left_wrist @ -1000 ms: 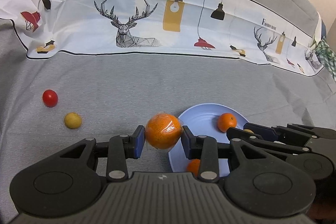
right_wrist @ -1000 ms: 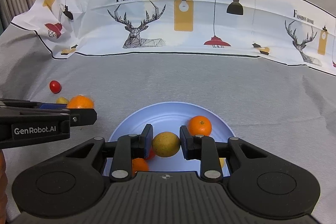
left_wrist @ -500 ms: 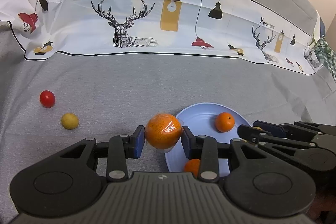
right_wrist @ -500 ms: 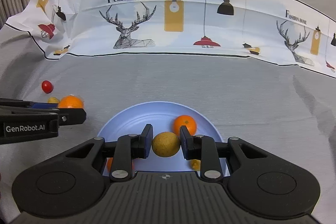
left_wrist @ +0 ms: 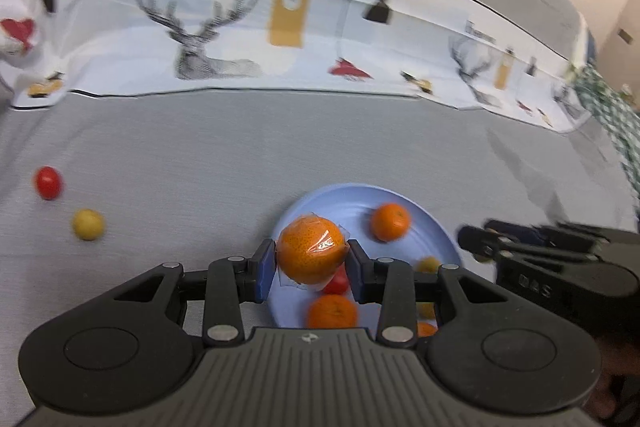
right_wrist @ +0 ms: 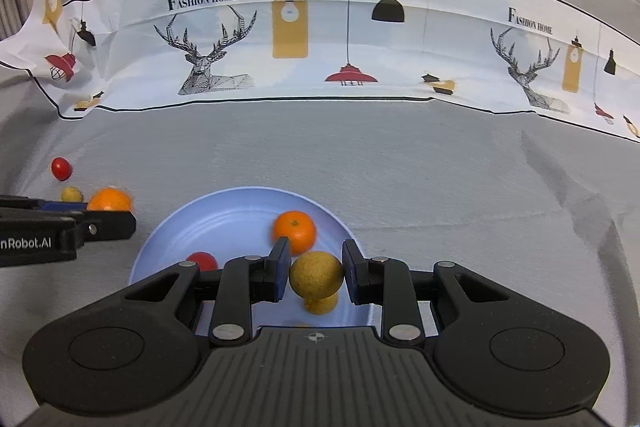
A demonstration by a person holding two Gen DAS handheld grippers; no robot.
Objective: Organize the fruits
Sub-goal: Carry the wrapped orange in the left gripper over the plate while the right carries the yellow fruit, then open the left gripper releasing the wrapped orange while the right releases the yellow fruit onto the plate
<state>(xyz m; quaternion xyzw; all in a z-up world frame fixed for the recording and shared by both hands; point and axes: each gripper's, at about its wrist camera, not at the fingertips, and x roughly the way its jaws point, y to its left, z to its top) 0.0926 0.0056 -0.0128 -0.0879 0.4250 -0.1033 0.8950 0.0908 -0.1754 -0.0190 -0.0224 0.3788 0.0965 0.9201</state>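
My left gripper (left_wrist: 312,261) is shut on a plastic-wrapped orange (left_wrist: 311,254) and holds it over the left edge of the blue plate (left_wrist: 432,227). The plate holds an orange (left_wrist: 390,221), a red tomato (left_wrist: 338,281) and more fruit partly hidden by the fingers. My right gripper (right_wrist: 316,273) stands over the plate (right_wrist: 224,219) with a brownish-yellow fruit (right_wrist: 316,275) between its pads; small gaps show on both sides. An orange (right_wrist: 295,231) and a red tomato (right_wrist: 202,261) lie on the plate. On the cloth lie a red tomato (left_wrist: 49,183) and a yellow fruit (left_wrist: 88,224).
A grey cloth (right_wrist: 440,167) covers the surface. A printed white cloth (right_wrist: 320,39) with deer and lamps rises along the back. A green checked cloth (left_wrist: 616,123) lies at the far right. The left gripper shows in the right wrist view (right_wrist: 60,227).
My left gripper has moved right with the wrapped orange, from beside the plate to over its edge. My right gripper's jaws have widened around the brownish-yellow fruit, lower over the plate.
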